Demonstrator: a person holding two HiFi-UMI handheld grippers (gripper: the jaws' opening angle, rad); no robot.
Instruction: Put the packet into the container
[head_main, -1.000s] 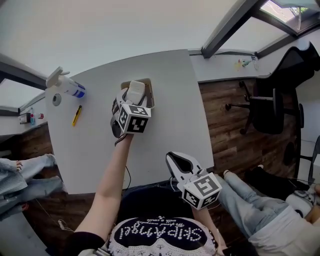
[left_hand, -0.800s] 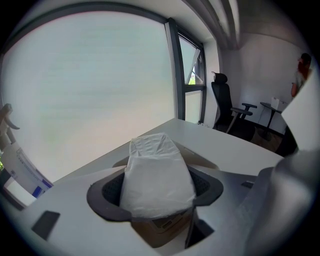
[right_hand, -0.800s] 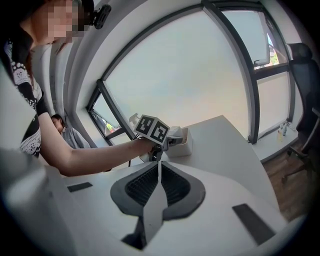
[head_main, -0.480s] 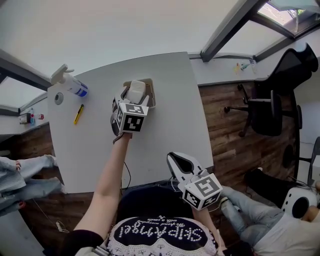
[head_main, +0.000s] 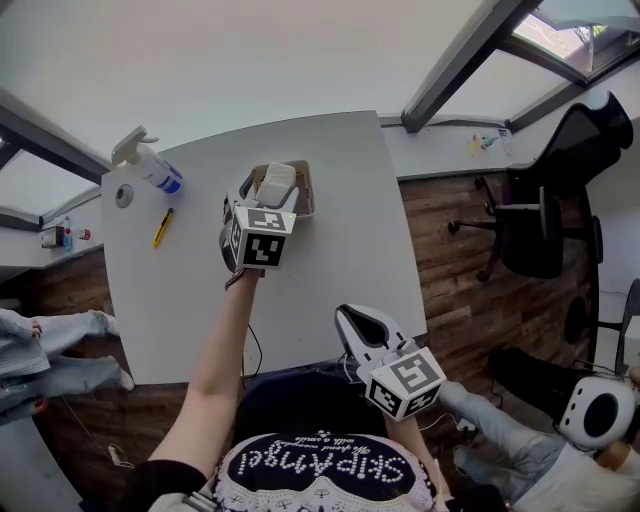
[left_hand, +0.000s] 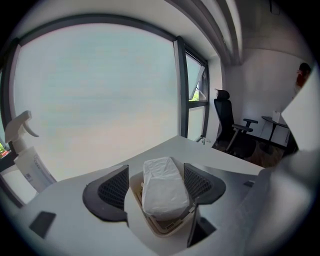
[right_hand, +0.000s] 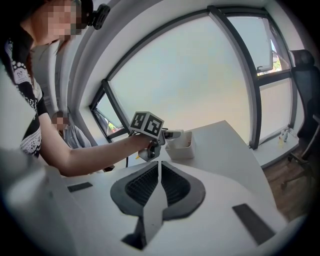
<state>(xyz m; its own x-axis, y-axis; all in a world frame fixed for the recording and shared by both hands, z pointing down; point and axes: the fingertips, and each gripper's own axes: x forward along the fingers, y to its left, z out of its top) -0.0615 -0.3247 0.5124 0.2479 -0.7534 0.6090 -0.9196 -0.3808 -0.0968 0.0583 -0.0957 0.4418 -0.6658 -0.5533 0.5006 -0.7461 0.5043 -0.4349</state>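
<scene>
A white packet (head_main: 276, 183) (left_hand: 162, 187) lies in the small beige container (head_main: 305, 196) (left_hand: 161, 229) at the far side of the white table (head_main: 330, 250). My left gripper (head_main: 266, 197) (left_hand: 159, 185) hovers just over the container, open. Its jaws have just been opening; the dark pads (left_hand: 112, 192) stand either side of the packet without pressing it. My right gripper (head_main: 362, 325) (right_hand: 159, 182) is at the table's near edge, jaws shut with nothing between them, pointing toward the left hand and the container (right_hand: 180, 146).
A spray bottle (head_main: 148, 168) (left_hand: 27, 155), a round grommet (head_main: 123, 195) and a yellow cutter (head_main: 160, 227) sit at the table's left. A black office chair (head_main: 545, 215) (left_hand: 227, 125) stands on the wooden floor to the right. Another person's legs (head_main: 520, 450) are at lower right.
The left gripper has lifted a little off the container and drawn back toward me, its jaws wider; the packet stays in the container. The right gripper has kept still.
</scene>
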